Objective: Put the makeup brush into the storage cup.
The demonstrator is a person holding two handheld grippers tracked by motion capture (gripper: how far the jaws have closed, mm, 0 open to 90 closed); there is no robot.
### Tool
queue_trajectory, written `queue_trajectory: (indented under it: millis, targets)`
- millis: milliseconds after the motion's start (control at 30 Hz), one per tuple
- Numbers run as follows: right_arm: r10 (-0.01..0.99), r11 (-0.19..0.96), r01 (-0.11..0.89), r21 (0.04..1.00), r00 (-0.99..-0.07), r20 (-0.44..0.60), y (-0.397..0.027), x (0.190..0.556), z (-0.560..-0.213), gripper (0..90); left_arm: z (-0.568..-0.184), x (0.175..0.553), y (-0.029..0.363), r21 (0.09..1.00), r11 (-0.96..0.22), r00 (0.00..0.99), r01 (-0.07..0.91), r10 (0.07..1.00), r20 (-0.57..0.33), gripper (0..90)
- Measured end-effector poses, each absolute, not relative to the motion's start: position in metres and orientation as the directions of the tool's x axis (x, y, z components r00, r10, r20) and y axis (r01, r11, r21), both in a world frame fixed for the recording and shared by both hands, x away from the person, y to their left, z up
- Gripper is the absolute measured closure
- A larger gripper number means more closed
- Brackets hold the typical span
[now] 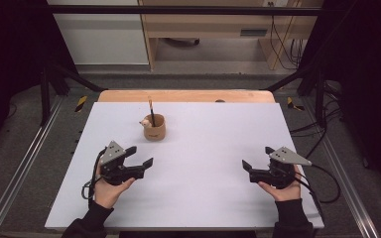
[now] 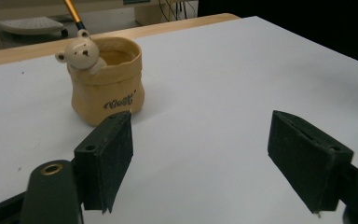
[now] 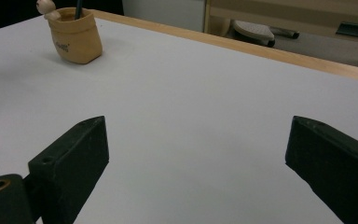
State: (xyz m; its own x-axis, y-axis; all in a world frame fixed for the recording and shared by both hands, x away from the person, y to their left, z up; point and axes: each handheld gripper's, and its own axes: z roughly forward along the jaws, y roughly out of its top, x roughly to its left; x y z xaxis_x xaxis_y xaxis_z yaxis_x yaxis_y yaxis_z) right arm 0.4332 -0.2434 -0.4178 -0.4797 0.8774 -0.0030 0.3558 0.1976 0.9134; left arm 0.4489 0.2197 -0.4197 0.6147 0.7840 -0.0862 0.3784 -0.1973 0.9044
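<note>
White sheeting covers the counter [image 1: 203,163], with a strip of bare wood along its far edge, and almost all of it lies bare. The one thing standing on it is a tan pouch-shaped holder [image 1: 155,127], upright, in the far half and left of centre. A small bear figure [image 2: 82,52] leans over its rim, and a pencil [image 1: 151,110] stands in it, its long axis nearly upright with a slight tilt away from the person.

The holder lies ahead of the left gripper [image 1: 140,156] and a little to its right, near but apart; in the left gripper view it sits just beyond the left-hand finger [image 2: 106,156], off the centre line between the fingers. The right gripper [image 1: 258,157] is well apart from it, across a wide stretch of sheet, so the left hand [image 1: 110,191] looks much the better placed for a reach. Both pairs of fingers stand spread wide, with nothing between them.

Nothing stands in the way on either side. For a grip on the pencil, the bear on the near rim could crowd the fingers, so a high approach seems safer.
</note>
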Motion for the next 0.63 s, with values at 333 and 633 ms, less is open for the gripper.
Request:
queue_trajectory:
  millis: [333, 633]
  targets:
    - [0.87, 0.212, 0.35, 0.912, -0.494, -0.013, -0.243, 0.432, -0.419, 5.7, -0.433, 0.438, 0.239, 0.892, -0.207, 0.59, 0.403, 0.803, -0.08, 15.8]
    - [0.867, 0.214, 0.346, 0.914, -0.497, -0.015, -0.243, 0.431, -0.419, 5.6, -0.438, 0.433, 0.251, 0.895, -0.199, 0.589, 0.4, 0.804, -0.085, 14.6]
